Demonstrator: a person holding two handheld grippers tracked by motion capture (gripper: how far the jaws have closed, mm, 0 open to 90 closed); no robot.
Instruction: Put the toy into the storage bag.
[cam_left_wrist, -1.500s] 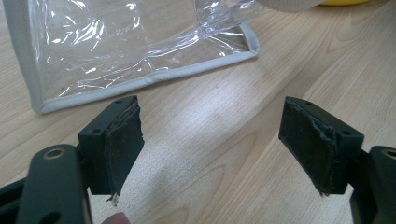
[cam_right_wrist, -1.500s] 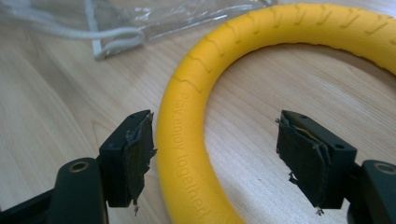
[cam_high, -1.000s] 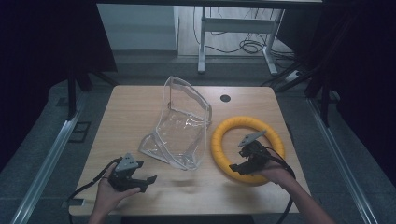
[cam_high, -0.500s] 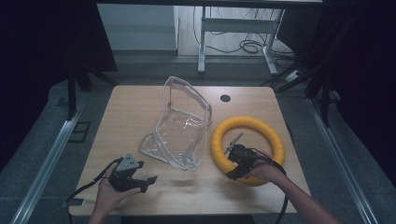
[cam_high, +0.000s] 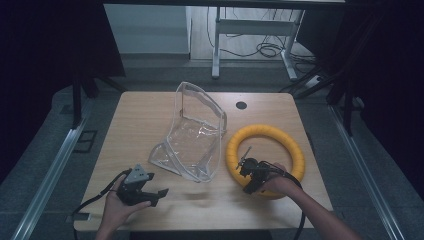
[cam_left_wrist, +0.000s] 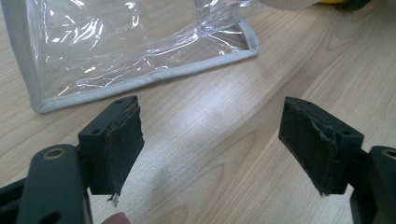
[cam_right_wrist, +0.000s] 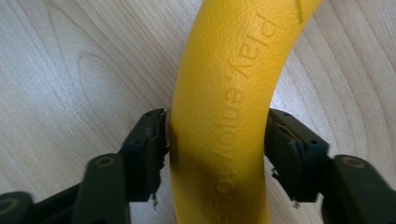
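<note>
A yellow foam ring (cam_high: 265, 131) lies flat on the right half of the wooden table (cam_high: 135, 120). My right gripper (cam_high: 248, 176) is down on the ring's near left arc. In the right gripper view its jaws have just been closing, and both pads now press the sides of the ring (cam_right_wrist: 224, 93), which bears embossed lettering. A clear plastic bag (cam_high: 192, 140) with grey piping stands open at the table's middle. My left gripper (cam_high: 156, 196) rests near the front left edge, open with nothing between its pads (cam_left_wrist: 121, 140), and points at the bag's bottom edge (cam_left_wrist: 140, 79).
A small dark hole (cam_high: 241, 105) marks the table's far side. Beyond the table are a desk frame and cables (cam_high: 260, 47) on the floor. Metal rails (cam_high: 50, 170) run along the floor on both sides.
My right gripper has sunk onto the ring's near left arc, and its jaws have closed on the ring. The left gripper and the bag have stayed put.
</note>
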